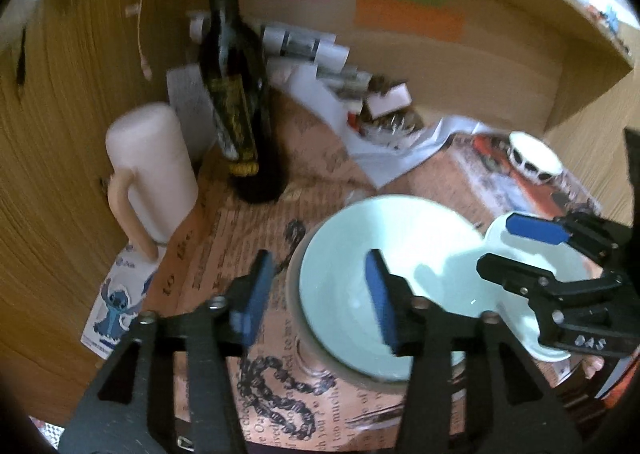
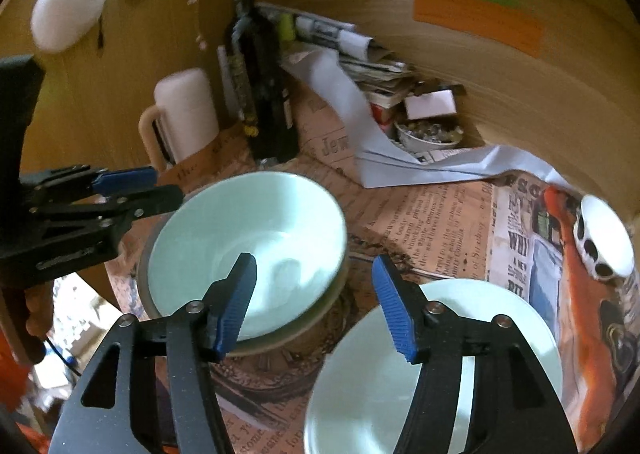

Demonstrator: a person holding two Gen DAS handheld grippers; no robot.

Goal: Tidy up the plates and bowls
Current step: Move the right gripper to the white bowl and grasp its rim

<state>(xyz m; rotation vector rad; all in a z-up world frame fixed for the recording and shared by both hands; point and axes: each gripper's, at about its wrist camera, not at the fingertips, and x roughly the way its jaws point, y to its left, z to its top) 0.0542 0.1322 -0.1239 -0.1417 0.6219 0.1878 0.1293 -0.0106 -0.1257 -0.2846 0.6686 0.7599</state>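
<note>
A pale green bowl point(image 1: 352, 266) point(image 2: 256, 238) sits nested in a grey-green bowl point(image 2: 280, 340) on the newspaper-covered table. My left gripper point(image 1: 320, 294) point(image 2: 160, 186) is open and straddles the bowl's left rim, one pad outside and one inside, neither pressing on it. My right gripper point(image 2: 316, 298) point(image 1: 516, 250) is open too, straddling the right rim the same way. A pale green plate point(image 2: 380, 386) point(image 1: 516, 318) lies flat just to the right of the bowls, under my right gripper. A small white bowl with black spots point(image 1: 536, 158) point(image 2: 604, 246) stands at the far right.
A dark bottle point(image 1: 236, 94) point(image 2: 260, 94) and a white handled jug point(image 1: 152, 170) point(image 2: 184, 114) stand behind the bowls on the left. Loose papers point(image 2: 360, 110) and a small dish of bits point(image 2: 428, 132) fill the back. Wooden walls point(image 1: 60, 134) close in left and behind.
</note>
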